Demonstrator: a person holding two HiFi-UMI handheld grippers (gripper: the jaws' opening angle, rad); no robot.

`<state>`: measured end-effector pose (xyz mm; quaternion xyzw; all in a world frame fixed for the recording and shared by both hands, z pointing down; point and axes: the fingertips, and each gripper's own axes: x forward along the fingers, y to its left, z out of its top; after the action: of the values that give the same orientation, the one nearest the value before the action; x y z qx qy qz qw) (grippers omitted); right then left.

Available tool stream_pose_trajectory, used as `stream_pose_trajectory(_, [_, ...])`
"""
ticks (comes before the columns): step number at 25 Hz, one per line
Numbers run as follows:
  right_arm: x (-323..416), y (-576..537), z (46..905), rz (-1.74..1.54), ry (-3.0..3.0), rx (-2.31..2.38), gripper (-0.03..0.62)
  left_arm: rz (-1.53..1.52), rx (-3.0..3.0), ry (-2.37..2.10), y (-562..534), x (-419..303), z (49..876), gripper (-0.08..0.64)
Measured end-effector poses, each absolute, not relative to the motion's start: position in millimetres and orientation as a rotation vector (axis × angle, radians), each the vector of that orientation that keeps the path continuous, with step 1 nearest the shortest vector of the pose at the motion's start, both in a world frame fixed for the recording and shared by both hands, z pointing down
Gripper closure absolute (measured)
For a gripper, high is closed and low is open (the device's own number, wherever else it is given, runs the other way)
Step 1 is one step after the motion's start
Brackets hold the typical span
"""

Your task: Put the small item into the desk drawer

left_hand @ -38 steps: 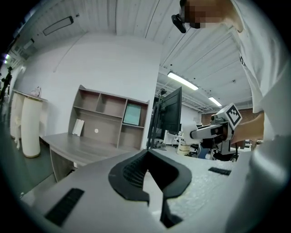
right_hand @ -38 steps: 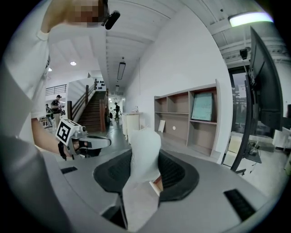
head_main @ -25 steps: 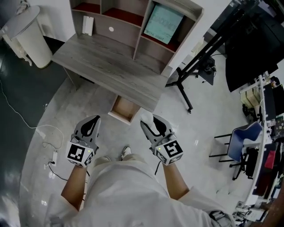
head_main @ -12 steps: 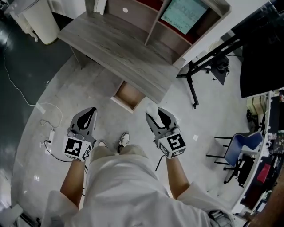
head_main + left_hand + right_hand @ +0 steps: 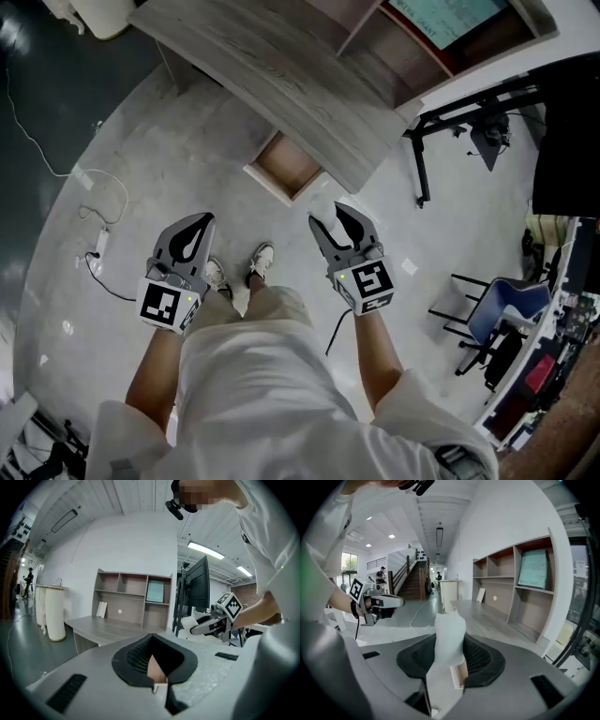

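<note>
**Small item** point(image 5: 450, 634): pale, soft-looking piece, standing up between the jaws of the right gripper point(image 5: 343, 225), which are clamped on its lower part. In the head view it is barely distinguishable from the pale jaw tips, so its shape is uncertain. Not yet in the drawer.

**Right gripper**: held at waist level over the floor, pointing towards 11 o'clock.

**Drawer** point(image 5: 287, 167): pulled out from under the desk edge, its tan floor bare. It lies at 11 o'clock from the right gripper, near it but not beneath it.

**Left gripper** point(image 5: 190, 239): jaws together with nothing between them, level with the right gripper at 9 o'clock from it, well apart.

**Tabletop** point(image 5: 272, 66): grey wood grain, bare where visible, at 12 o'clock.

**Shoes** point(image 5: 260, 262): visible between the two grippers.

**Change over the last second**: desk and drawer have slid up the head view towards 12 o'clock. The shoes have come into sight. Both grippers keep much the same spot in the picture.

**Reading**: the head has probably tipped further down. The gap to the drawer has not closed, so the carry towards 11 o'clock and the release remain to be done.
</note>
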<state>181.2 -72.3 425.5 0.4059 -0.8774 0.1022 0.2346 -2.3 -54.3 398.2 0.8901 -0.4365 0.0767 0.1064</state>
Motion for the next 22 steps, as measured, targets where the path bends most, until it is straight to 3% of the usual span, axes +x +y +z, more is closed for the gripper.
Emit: stream_pose_trajectory(22, [158, -131, 571, 0.344, -2.265, 0.905, 0.431, 0.245, 2.493, -1.282, -72, -12, 487, 0.555])
